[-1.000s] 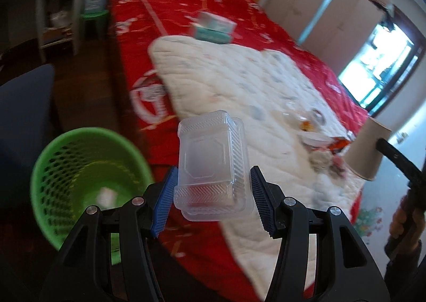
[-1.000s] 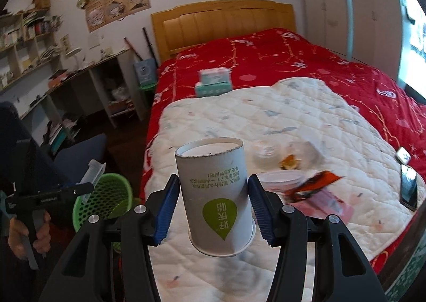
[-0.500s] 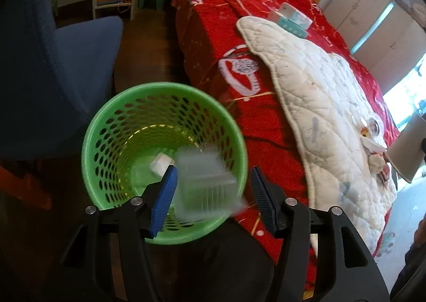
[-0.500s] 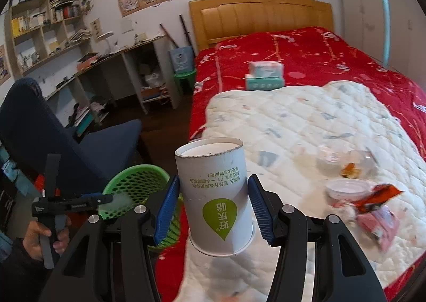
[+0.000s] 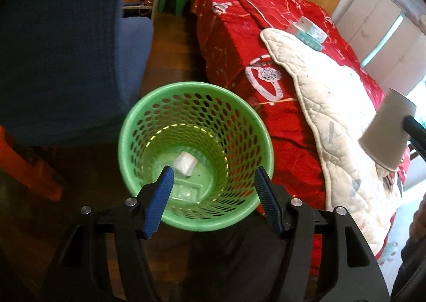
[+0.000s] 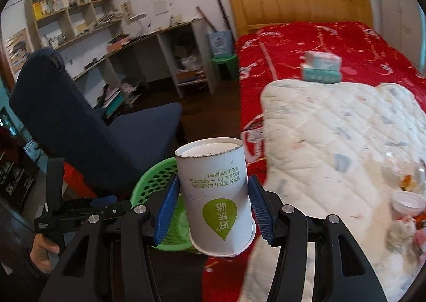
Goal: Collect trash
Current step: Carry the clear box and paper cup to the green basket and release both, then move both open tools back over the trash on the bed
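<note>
Two grippers are in use, and the step in hand is judged to be disposal into the green basket point(image 5: 195, 152), which stands on the floor beside the bed point(image 5: 239, 43). The left gripper point(image 5: 213, 195) is held above the basket mouth; its jaws are opening and nothing is seen between them. A clear plastic container point(image 5: 186, 191) lies on the basket floor next to a small white scrap point(image 5: 185, 164), so that item is taken as deposited. The right gripper point(image 6: 211, 207) is clamped on an upturned paper cup point(image 6: 215, 195), held over the bed edge with the basket rim point(image 6: 157, 176) just behind and to the left of it.

The next move is judged to call for the cup to be carried over the basket opening and the jaws to be parted only once the cup is inside the rim line. Room must be made by the left gripper. Further trash point(image 6: 407, 203) remains on the white quilt point(image 6: 346, 142) and is yet to be collected.
</note>
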A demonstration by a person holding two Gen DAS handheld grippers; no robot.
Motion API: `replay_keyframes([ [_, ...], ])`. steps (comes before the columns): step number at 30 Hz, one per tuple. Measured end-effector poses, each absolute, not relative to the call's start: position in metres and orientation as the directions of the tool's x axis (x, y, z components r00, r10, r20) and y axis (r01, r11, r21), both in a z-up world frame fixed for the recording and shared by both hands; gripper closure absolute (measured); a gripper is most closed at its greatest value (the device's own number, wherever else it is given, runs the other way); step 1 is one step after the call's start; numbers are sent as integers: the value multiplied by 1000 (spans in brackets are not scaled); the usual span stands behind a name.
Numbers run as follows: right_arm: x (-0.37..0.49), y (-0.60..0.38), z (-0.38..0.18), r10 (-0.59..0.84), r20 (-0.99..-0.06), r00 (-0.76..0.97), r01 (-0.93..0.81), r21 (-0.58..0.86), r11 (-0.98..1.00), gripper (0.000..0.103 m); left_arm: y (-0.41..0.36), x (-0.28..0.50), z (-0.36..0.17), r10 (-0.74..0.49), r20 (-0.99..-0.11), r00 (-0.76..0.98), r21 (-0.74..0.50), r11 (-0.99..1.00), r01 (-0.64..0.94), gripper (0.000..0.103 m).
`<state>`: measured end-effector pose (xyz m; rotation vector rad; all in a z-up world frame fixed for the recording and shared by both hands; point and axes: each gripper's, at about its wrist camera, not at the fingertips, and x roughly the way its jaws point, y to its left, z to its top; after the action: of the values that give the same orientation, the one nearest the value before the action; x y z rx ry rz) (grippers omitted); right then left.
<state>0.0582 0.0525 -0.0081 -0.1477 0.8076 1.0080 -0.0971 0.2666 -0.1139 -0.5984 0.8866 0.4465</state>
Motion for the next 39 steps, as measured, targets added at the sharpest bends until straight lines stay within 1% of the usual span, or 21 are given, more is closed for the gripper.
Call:
replay_keyframes([
  [14,30,142,-46,706,-694,137,-828,311,466,51,286,-128,-111,153,-804,574,-319,703,-636,38],
  [17,27,152,-52,711,-695,109,-825,336,455,48,289,-131,-113,156,-806,571,-322,694,-644,37],
  [18,26,154,-54,711,-695,102,-825,340,451,45,289,-132,-114,155,-806,571,-324,691,-646,37],
  [19,26,154,-54,711,-696,99,-825,342,450,40,290,-132,-114,154,-807,571,-326,690,-646,37],
  [20,25,153,-55,713,-695,95,-824,347,447,39,290,-132,-114,153,-807,570,-327,689,-647,37],
  [24,23,150,-56,710,-698,96,-825,343,449,39,288,-129,-114,151,-809,569,-322,695,-643,37],
  [27,24,139,-53,709,-697,109,-823,337,458,36,281,-122,-113,142,-808,572,-322,706,-630,37],
  [36,45,81,-43,694,-693,196,-782,317,537,29,255,-93,-107,107,-807,580,-310,760,-572,35],
  [39,54,54,-40,679,-695,234,-758,307,576,29,244,-82,-104,95,-807,582,-304,779,-548,34],
])
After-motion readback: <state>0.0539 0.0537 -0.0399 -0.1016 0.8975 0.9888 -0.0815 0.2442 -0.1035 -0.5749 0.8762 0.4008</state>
